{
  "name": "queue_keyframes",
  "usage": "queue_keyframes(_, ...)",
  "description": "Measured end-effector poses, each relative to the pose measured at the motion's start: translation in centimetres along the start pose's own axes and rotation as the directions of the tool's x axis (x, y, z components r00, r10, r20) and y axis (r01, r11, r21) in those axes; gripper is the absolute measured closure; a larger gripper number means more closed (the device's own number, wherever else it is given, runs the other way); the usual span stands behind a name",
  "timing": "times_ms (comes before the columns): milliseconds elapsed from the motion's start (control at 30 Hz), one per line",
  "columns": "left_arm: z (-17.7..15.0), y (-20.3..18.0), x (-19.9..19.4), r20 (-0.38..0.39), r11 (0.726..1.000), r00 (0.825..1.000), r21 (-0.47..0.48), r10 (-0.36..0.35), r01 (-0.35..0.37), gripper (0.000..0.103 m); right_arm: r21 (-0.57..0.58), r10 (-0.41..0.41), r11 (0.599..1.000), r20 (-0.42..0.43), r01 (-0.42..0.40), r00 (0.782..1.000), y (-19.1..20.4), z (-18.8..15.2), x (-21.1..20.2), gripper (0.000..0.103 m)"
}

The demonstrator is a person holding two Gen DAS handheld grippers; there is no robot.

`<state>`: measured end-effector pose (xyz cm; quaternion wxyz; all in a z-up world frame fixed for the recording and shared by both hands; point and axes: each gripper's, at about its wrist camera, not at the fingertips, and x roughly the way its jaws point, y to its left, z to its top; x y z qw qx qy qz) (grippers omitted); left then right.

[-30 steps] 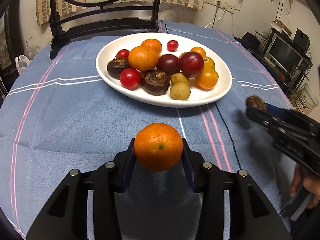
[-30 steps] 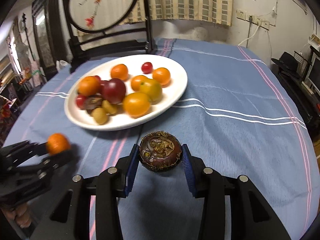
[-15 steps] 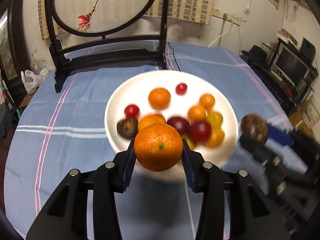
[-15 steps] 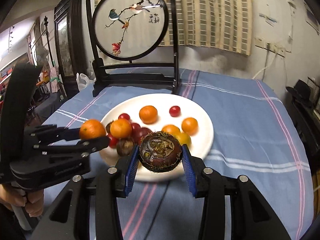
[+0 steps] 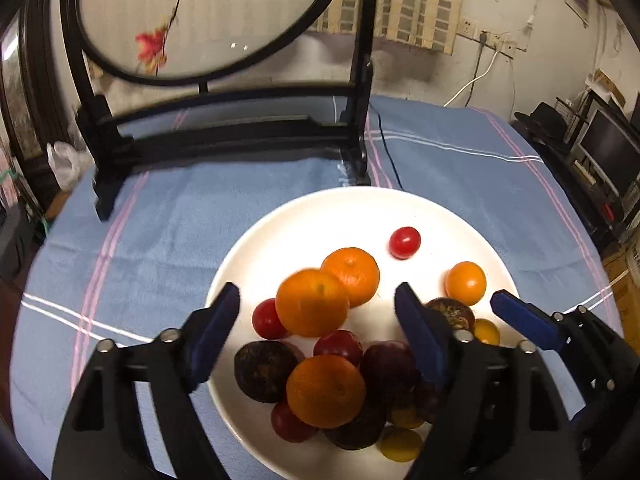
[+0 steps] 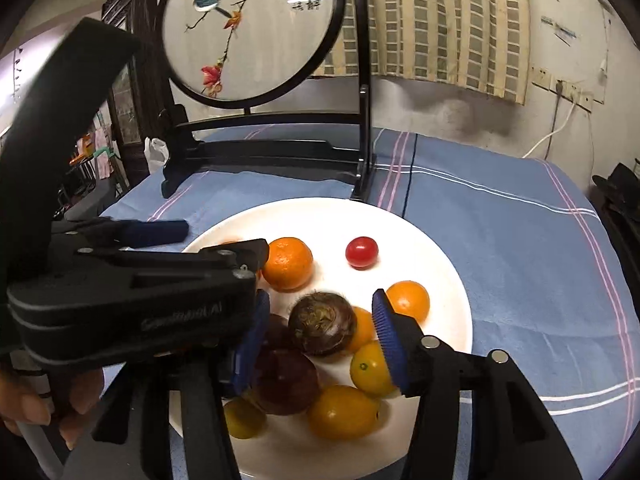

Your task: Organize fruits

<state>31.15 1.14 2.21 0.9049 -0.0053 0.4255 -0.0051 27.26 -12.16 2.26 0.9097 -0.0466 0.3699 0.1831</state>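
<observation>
A white plate (image 5: 320,208) (image 6: 420,240) holds several oranges, red tomatoes, yellow fruits and dark fruits. My left gripper (image 5: 316,322) hangs over the plate's near left, jaws opening. A blurred orange (image 5: 312,302) is loose between them, touching neither pad. My right gripper (image 6: 320,344) is over the plate's near right, jaws also opening. A dark brown fruit (image 6: 322,324) (image 5: 450,312) sits between its blue pads with a gap on each side. Each gripper shows in the other's view: the left gripper (image 6: 200,240) and the right gripper (image 5: 480,316).
A round embroidered screen on a black stand (image 5: 224,136) (image 6: 264,148) rises just behind the plate. The blue striped tablecloth (image 5: 460,168) (image 6: 520,240) lies bare to the right. A black cable (image 6: 412,168) runs behind the plate. A person's hand (image 6: 60,412) holds the left gripper.
Both grippers moved forward from above the cloth to over the plate. Both opened, letting go of the orange and the dark brown fruit.
</observation>
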Motion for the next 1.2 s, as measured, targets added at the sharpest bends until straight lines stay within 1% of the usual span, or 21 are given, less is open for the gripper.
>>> queue_keyframes(33,-0.1,-0.2,-0.4,0.011,1.000,1.000,0.009,0.005,-0.006,0.023,0.002,-0.001,1.000,0.007,0.001,1.000,-0.1,-0.2,-0.4,0.047)
queue_keyframes(100,-0.4,-0.3,-1.1,0.020,1.000,1.000,0.004,-0.001,0.001,0.017,0.009,-0.009,1.000,0.015,0.009,1.000,-0.4,-0.7,-1.3,0.042)
queue_keyframes(133,-0.7,-0.3,-1.4,0.023,1.000,1.000,0.000,-0.003,0.003,0.016,0.009,-0.012,1.000,0.013,0.012,1.000,-0.4,-0.9,-1.8,0.040)
queue_keyframes(200,-1.2,-0.3,-2.1,0.030,1.000,1.000,0.001,-0.007,0.007,0.015,0.009,-0.025,1.000,0.002,0.025,1.000,-0.5,-1.5,-2.6,0.020)
queue_keyframes(233,-1.6,-0.4,-2.6,0.035,1.000,0.999,0.007,-0.002,0.002,0.014,0.016,-0.031,0.999,-0.004,0.031,1.000,-0.6,-1.9,-3.1,0.017)
queue_keyframes(300,-2.6,-0.6,-3.6,0.049,0.999,0.998,0.020,0.030,-0.031,0.008,0.027,-0.025,0.999,-0.015,0.026,1.000,-0.5,-2.7,-4.1,0.008)
queue_keyframes(367,-3.6,-0.7,-4.5,0.057,0.998,0.997,0.022,0.059,-0.060,0.007,0.029,-0.032,0.999,-0.013,0.032,0.999,-0.5,-3.4,-5.1,0.004)
queue_keyframes(467,-5.2,-0.9,-5.7,0.054,0.998,0.997,0.031,0.047,-0.049,0.006,0.007,-0.059,0.998,0.006,0.059,0.998,-0.1,-4.6,-6.6,0.004)
queue_keyframes(533,-6.4,-1.2,-6.5,0.055,0.998,0.997,0.041,0.051,-0.053,0.005,-0.003,-0.062,0.998,0.008,0.062,0.998,0.2,-5.3,-7.3,0.004)
queue_keyframes(600,-7.6,-1.4,-7.4,0.074,0.996,0.995,0.046,0.067,-0.071,0.005,-0.011,-0.066,0.998,0.015,0.067,0.998,0.4,-6.0,-8.1,0.004)
queue_keyframes(667,-8.5,-1.7,-8.2,0.090,0.996,0.994,0.055,0.060,-0.065,0.005,-0.025,-0.070,0.997,0.019,0.071,0.997,0.8,-6.8,-8.9,0.004)
queue_keyframes(733,-9.5,-1.9,-8.7,0.086,0.996,0.995,0.058,0.057,-0.062,0.005,-0.039,-0.079,0.996,0.022,0.079,0.997,1.1,-7.6,-9.6,0.004)
queue_keyframes(867,-11.2,-1.3,-9.4,0.059,0.999,0.997,0.011,0.046,-0.047,0.005,-0.039,-0.079,0.996,0.030,0.080,0.996,1.4,-8.6,-10.5,0.004)
queue_keyframes(967,-12.3,-0.7,-9.8,0.038,1.000,0.999,0.002,0.016,-0.016,0.005,-0.021,-0.073,0.997,0.003,0.073,0.997,1.0,-9.2,-10.6,0.004)
queue_keyframes(1033,-13.1,-0.3,-9.7,0.010,1.000,1.000,-0.001,-0.008,0.008,0.005,-0.008,-0.072,0.997,-0.024,0.072,0.997,0.7,-9.9,-10.4,0.004)
queue_keyframes(1100,-14.0,0.2,-9.5,-0.006,1.000,1.000,-0.009,-0.002,0.002,0.005,-0.001,-0.079,0.997,-0.043,0.079,0.996,0.5,-10.5,-10.1,0.004)
queue_keyframes(1200,-15.0,0.6,-9.4,-0.005,1.000,1.000,0.001,0.020,-0.020,0.005,0.027,-0.076,0.997,-0.072,0.078,0.994,-0.1,-11.8,-10.0,0.004)
